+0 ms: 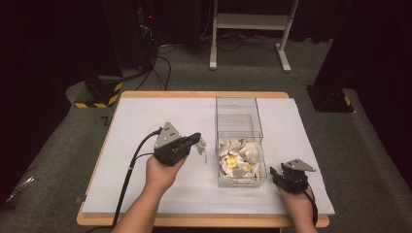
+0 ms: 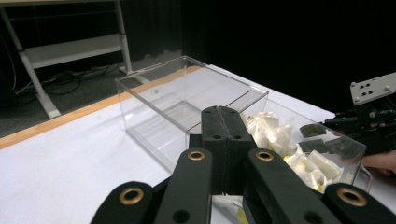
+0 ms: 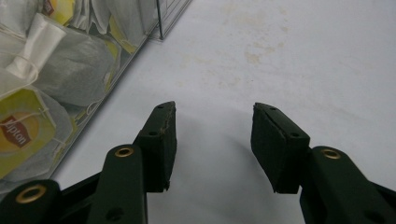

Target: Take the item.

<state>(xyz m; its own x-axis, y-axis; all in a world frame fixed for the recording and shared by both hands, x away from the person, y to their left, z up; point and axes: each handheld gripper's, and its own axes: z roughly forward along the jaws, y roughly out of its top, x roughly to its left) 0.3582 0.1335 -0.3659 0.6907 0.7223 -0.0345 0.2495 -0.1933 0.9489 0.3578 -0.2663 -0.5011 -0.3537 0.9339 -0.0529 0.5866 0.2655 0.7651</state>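
Two forearms enter from the bottom edge of the high view, each cut off below the wrist. The right gripper [image 1: 276, 175] rests low on the white worktop [image 1: 145, 116], just right of the box [image 1: 239, 138]; in the right gripper view its jaws stand wide apart with bare worktop between them, released. The left gripper [image 1: 200, 141] is held above the worktop, left of the box, and its jaws are clenched on a tea bag [image 1: 202, 148]; in the left gripper view the jaws meet face to face and hide most of the bag, of which a pale scrap [image 2: 229, 201] shows below them. The box is clear plastic, rectangular, with one partition making two compartments. The near compartment holds a heap of tea bags [image 1: 240, 158]: white pouches, some with yellow tags. The heap overlaps too much for a count. In the right gripper view the bags [image 3: 42, 84] press against the clear wall, and one yellow tag [image 3: 18, 130] reads "Lipton". The far compartment [image 1: 236, 116] shows its bare floor. The worktop carries faint brown stains [image 3: 252, 56] beside the box. Beyond the worktop, on the grey floor, stand one white frame [image 1: 250, 29] and dark cables [image 1: 158, 68]; the surroundings are too dark to resolve.
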